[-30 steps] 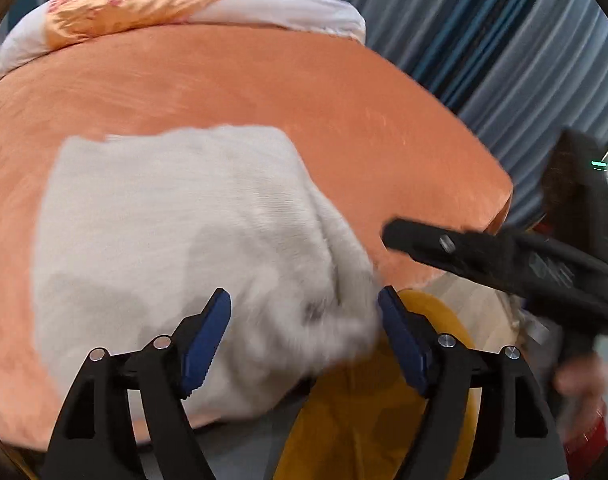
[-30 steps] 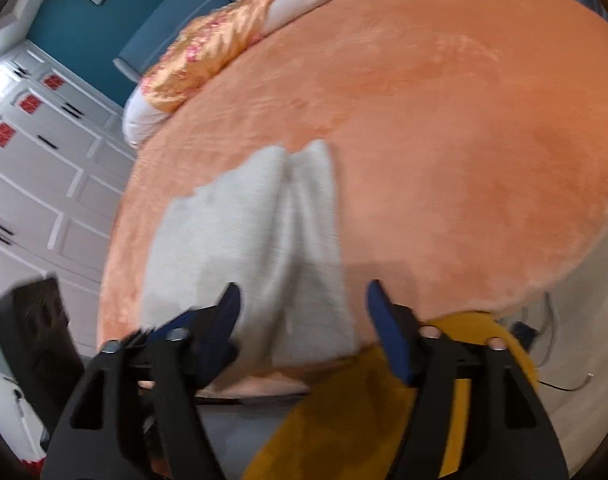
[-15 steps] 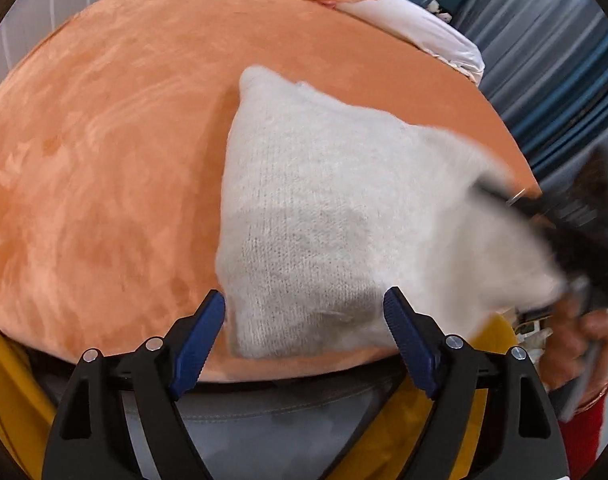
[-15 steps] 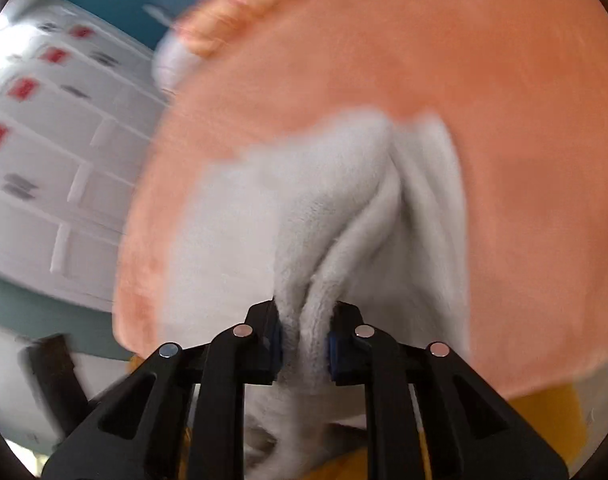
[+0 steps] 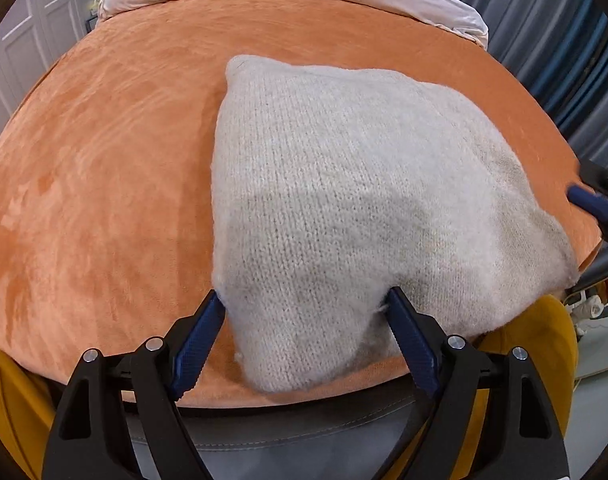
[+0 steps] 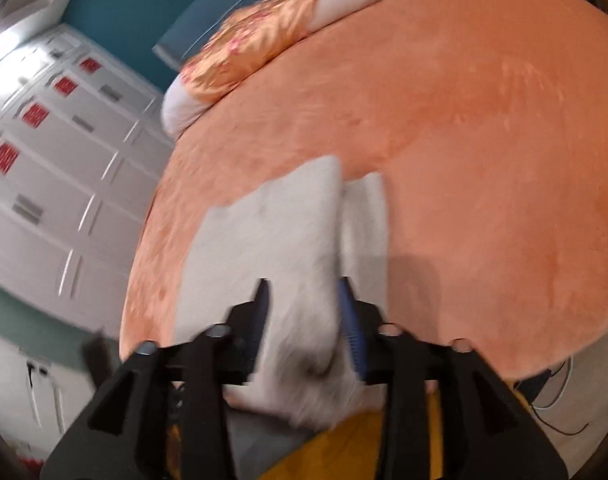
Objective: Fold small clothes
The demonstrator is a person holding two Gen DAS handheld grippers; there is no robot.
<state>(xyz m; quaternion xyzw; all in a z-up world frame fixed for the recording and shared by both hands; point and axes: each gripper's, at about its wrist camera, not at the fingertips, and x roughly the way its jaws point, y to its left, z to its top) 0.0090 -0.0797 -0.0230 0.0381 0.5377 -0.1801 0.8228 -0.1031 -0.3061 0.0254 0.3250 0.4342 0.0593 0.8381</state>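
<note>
Rested on plush orange bedspread [image 5: 104,184], white panelled wardrobe [image 6: 44,160] beside: cream knitted garment [image 5: 343,200], near front edge. Left gripper [image 5: 304,312] spread wide, straddling knit corner. Right gripper [image 6: 304,308] opening around blurred fold.

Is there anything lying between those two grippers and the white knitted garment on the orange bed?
Nothing visible. The knitted garment already lies between the open left gripper pads, bare orange bedspread around it. The right gripper is opening with the cloth's edge between its pads.
</note>
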